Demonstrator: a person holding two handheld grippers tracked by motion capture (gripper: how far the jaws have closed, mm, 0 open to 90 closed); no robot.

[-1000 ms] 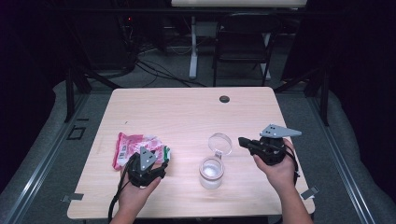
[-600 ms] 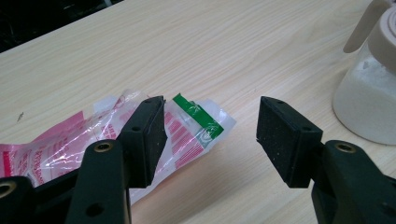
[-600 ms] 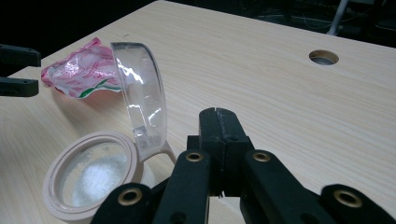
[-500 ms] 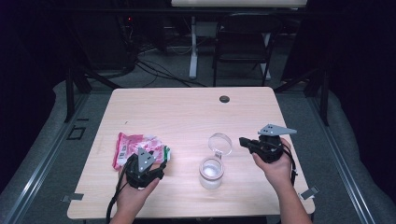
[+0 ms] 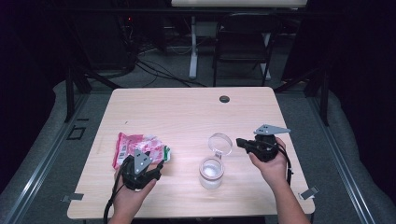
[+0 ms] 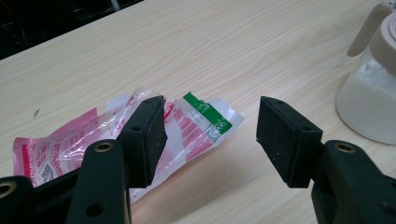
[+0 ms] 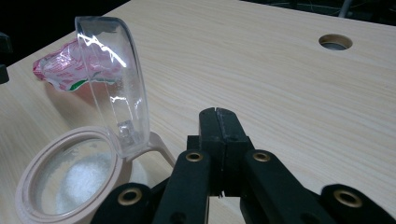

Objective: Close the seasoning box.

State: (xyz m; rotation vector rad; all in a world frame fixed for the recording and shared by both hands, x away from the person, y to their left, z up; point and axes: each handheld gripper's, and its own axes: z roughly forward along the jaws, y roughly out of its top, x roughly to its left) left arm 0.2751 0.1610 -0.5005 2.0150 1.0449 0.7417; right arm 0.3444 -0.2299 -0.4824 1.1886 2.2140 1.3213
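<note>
Jaws of the left gripper [image 6: 210, 135] stand released just over the crumpled red-and-white plastic packet with a green strip [image 6: 140, 135], which lies flat on the pale wooden desk [image 5: 187, 112] at its front left. To take the packet well, I would lower both pads astride a raised fold near its green end, then pinch firmly, since thin film slips. The right gripper [image 7: 218, 122] has its jaws clenched on nothing, beside the small clear jar with a beige rim [image 7: 70, 186]. The right gripper view shows the jar's hinged clear lid [image 7: 114, 107] standing upright and white grains inside; the high view shows the packet and jar well apart.
</note>
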